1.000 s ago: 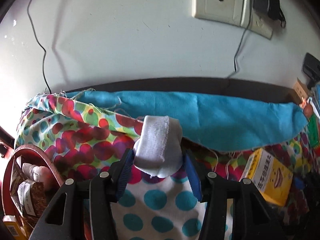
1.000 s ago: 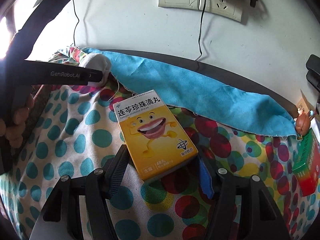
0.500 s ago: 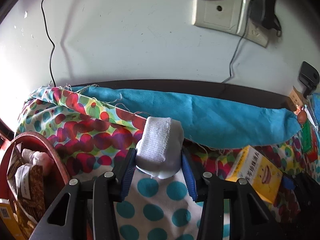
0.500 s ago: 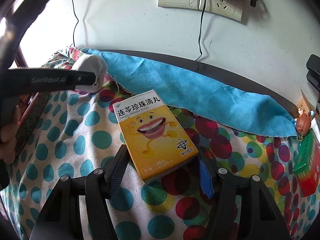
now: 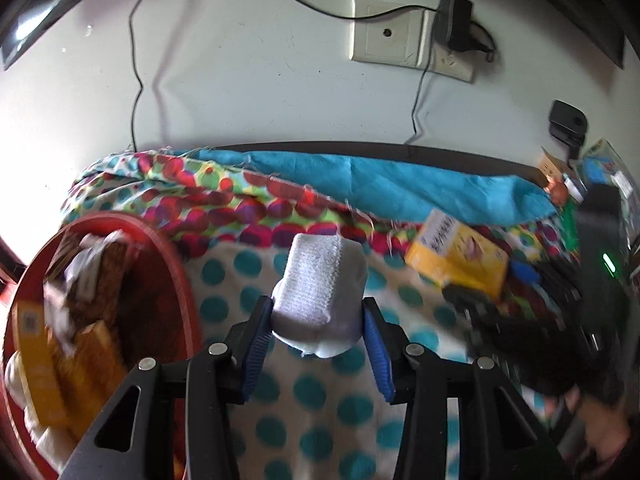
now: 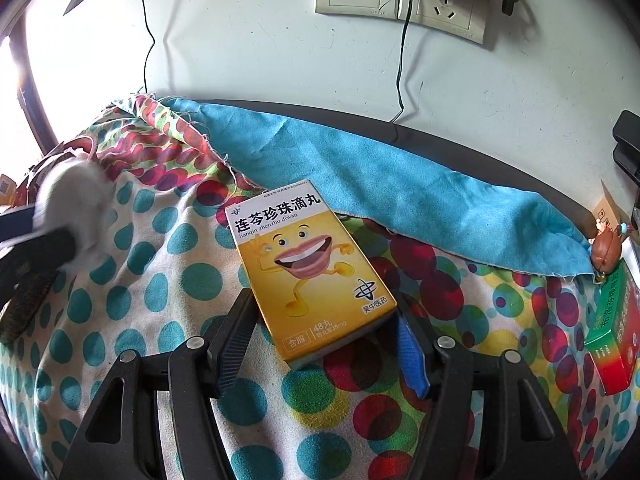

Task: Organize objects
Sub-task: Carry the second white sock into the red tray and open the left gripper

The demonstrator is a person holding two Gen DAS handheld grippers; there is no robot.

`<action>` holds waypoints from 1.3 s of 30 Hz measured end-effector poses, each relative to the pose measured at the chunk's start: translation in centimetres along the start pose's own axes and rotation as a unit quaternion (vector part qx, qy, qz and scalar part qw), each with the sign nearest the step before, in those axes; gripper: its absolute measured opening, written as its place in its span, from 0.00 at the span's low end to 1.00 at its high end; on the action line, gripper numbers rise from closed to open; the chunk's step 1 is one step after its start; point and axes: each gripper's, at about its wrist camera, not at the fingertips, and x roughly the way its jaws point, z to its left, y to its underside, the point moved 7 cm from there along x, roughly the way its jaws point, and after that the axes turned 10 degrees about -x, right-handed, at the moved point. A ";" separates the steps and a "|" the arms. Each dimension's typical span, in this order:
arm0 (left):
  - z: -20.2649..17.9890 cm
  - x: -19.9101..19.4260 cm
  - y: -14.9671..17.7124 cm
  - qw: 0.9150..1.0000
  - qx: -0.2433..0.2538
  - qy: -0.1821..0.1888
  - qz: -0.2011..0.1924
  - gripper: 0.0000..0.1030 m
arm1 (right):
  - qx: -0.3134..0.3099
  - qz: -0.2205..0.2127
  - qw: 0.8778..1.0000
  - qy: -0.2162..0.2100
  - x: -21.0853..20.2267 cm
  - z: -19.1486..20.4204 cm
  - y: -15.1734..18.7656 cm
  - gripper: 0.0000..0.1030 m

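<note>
While the left wrist view shows the left gripper (image 5: 318,316) pinching a white rolled cloth (image 5: 320,300) between its blue pads above the dotted tablecloth (image 5: 320,392), a red basket (image 5: 182,276) of packets sits just to the left and the yellow box (image 5: 460,258) lies farther right. In the right wrist view, the right gripper (image 6: 322,320) has its fingers against the near end of that yellow box (image 6: 306,268), which lies flat on the tablecloth (image 6: 160,288), with a green box (image 6: 614,332) at the far right.
</note>
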 end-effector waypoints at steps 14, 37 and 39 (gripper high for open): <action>7.8 -11.8 1.9 0.996 -0.037 -0.036 -0.069 0.44 | 0.000 -0.001 1.000 0.001 0.4 0.3 0.3 0.60; 21.4 -6.9 4.4 0.984 -0.148 -0.100 -0.024 0.44 | -0.002 0.000 1.000 0.003 0.5 0.2 0.3 0.60; 22.1 -6.8 4.1 0.982 -0.153 -0.106 -0.026 0.44 | -0.001 0.000 1.000 0.002 0.5 0.3 0.3 0.60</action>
